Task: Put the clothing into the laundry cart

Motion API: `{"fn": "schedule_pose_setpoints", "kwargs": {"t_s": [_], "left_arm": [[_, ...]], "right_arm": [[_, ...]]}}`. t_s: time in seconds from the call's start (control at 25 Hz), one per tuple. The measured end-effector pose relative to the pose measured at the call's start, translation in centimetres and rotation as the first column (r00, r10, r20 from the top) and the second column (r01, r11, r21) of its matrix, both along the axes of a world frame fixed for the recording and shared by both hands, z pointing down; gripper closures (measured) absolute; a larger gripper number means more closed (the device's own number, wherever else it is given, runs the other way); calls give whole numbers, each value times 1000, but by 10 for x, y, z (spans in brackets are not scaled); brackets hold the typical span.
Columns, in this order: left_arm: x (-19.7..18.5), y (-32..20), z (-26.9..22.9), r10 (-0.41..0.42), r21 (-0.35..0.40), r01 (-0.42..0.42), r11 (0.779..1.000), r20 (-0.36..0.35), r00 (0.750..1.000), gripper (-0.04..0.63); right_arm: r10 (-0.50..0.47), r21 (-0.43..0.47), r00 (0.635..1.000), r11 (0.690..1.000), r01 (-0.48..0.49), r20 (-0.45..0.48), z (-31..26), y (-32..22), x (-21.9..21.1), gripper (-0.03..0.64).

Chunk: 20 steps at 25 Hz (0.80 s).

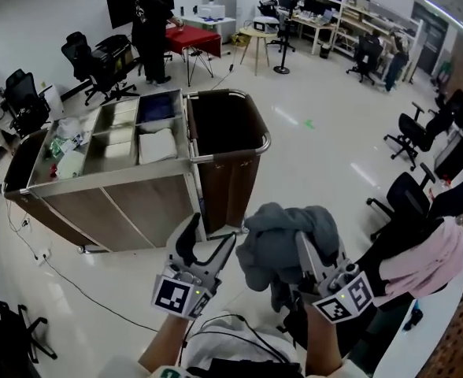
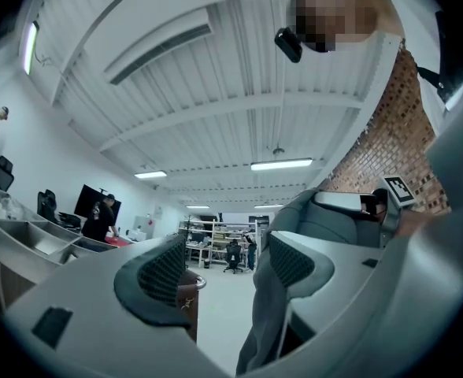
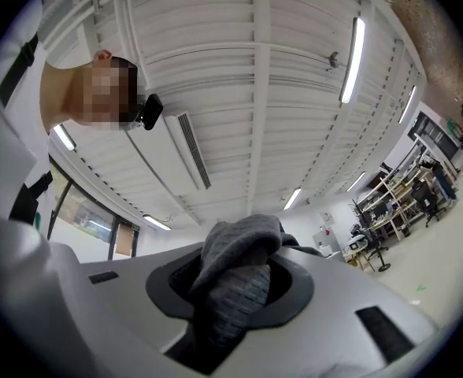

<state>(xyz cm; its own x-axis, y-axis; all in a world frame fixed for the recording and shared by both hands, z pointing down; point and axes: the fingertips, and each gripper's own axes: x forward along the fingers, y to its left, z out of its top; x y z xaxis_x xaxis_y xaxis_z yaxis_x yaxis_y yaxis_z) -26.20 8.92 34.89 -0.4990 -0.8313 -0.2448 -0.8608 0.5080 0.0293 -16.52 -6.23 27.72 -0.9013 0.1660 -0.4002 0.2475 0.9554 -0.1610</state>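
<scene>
Grey knit, bunched and drooping, the garment point(image 1: 283, 239) hangs from the right gripper point(image 1: 310, 260) just near of the laundry cart point(image 1: 113, 181), whose brown bag point(image 1: 261, 136) gapes open at the cart's right end. Bare pale floor point(image 1: 318, 160) lies right of the bag's rim, and office chairs point(image 1: 411, 191) stand well apart from it.

In the left gripper view, the left gripper point(image 2: 224, 270) has its jaws apart with nothing pinched, and cloth hangs beside the right jaw.

In the right gripper view, the jaws are clamped on ribbed grey fabric.

Left gripper point(image 1: 208, 241) has fingers apart, right gripper point(image 1: 310, 246) fingers clamped.
</scene>
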Motion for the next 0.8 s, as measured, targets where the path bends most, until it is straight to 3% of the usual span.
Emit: {"fn": "schedule_pose_setpoints", "kwargs": {"t_s": [0.16, 0.52, 0.8], "left_arm": [[-28, 22, 0, -45, 12, 45, 999, -32, 998, 275], [-99, 34, 6, -213, -8, 213, 977, -11, 977, 275], [-178, 12, -3, -332, -13, 332, 943, 11, 943, 275]], "right_arm": [[-41, 21, 999, 999, 41, 27, -11, 10, -47, 492], [-145, 61, 983, 988, 139, 109, -44, -7, -155, 491], [-253, 31, 967, 967, 252, 28, -10, -31, -285, 491]]}}
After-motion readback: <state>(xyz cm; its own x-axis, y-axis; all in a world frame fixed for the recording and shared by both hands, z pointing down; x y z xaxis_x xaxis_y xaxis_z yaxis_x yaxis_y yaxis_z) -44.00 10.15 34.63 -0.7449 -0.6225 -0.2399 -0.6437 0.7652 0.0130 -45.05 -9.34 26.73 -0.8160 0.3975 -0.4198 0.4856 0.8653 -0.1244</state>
